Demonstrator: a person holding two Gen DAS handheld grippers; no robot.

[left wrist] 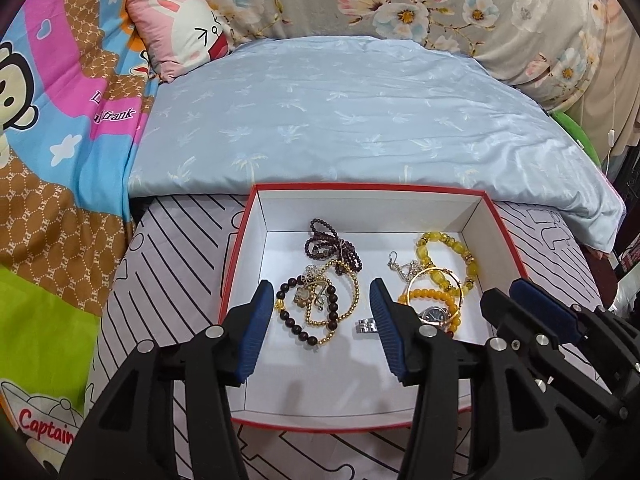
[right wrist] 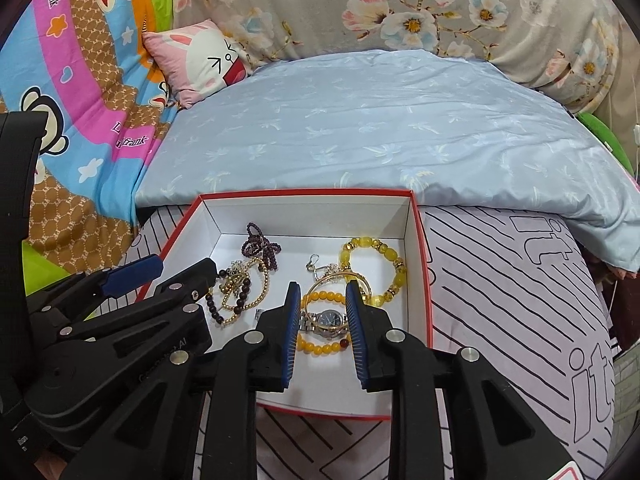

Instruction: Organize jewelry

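So the jewelry is all sitting in a red-edged white box (left wrist: pixel 496 224) on a striped sheet (left wrist: pixel 168 276). On the left side there's a tangle: a dark purple bead strand (left wrist: pixel 334 246) at the far end, and nearer, a dark bead bracelet (left wrist: pixel 300 316) overlapping a gold bead chain (left wrist: pixel 344 304) with some kind of flower charm in the middle. A small silver ring (left wrist: pixel 366 326) lies on its own near the middle of the box floor. The right side has a big yellow bead bracelet (right wrist: pixel 378 270) at the far end, a thin gold bangle (right wrist: pixel 340 282), an orange bead bracelet (right wrist: pixel 320 322) and a silver wristwatch (right wrist: pixel 330 320) lying across the orange one, all overlapping each other.

The right gripper (right wrist: pixel 322 324) has its blue pads part-way open, either side of the watch, not touching it as far as I can tell. The left gripper (left wrist: pixel 320 320) is spread wide over the left tangle, holding nothing.

Beyond the box there's a pale blue quilt (left wrist: pixel 340 120), a pink bunny pillow (left wrist: pixel 184 34) far left, and a floral blanket (left wrist: pixel 420 4) along the back.
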